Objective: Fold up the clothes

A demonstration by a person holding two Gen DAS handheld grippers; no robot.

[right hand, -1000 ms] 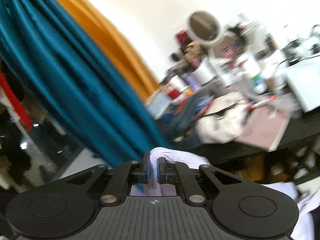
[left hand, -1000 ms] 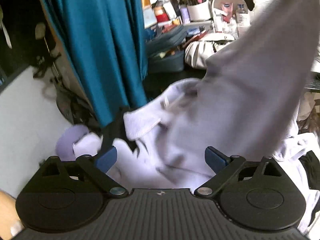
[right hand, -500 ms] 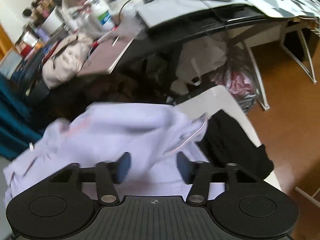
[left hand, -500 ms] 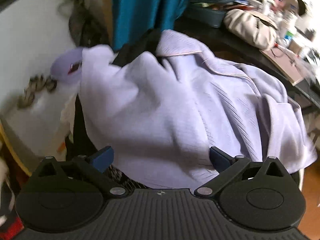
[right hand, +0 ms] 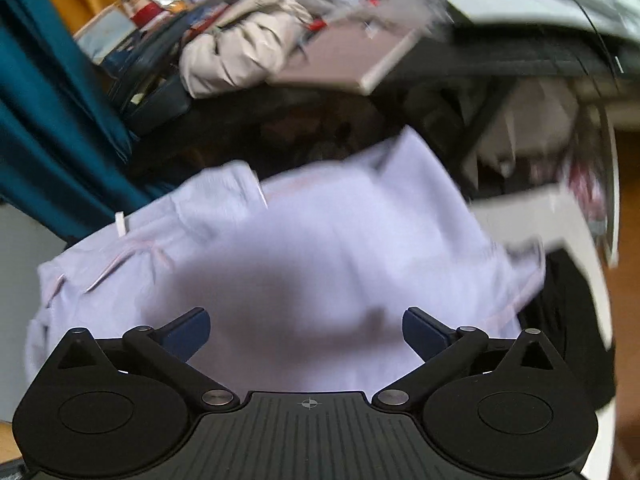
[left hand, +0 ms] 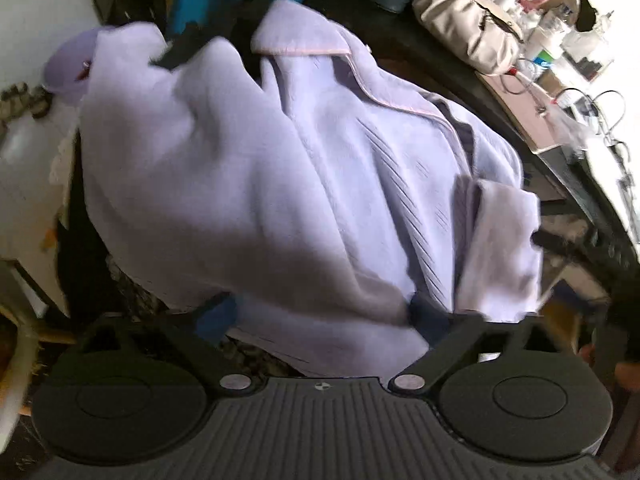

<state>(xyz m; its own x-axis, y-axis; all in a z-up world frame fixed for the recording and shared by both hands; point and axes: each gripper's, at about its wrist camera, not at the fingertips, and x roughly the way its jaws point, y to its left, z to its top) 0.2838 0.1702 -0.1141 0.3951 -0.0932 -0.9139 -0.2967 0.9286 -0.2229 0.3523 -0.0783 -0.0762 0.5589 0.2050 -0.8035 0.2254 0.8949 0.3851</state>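
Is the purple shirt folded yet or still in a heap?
Still in a heap. The purple shirt lies rumpled, collar turned out and one sleeve flopped over, with both grippers open above it.

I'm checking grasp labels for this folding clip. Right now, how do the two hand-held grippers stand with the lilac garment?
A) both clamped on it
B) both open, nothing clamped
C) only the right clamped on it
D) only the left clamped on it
B: the left hand-held gripper and the right hand-held gripper both show their blue pads spread wide, with the lilac garment lying loose between them, unpinched.
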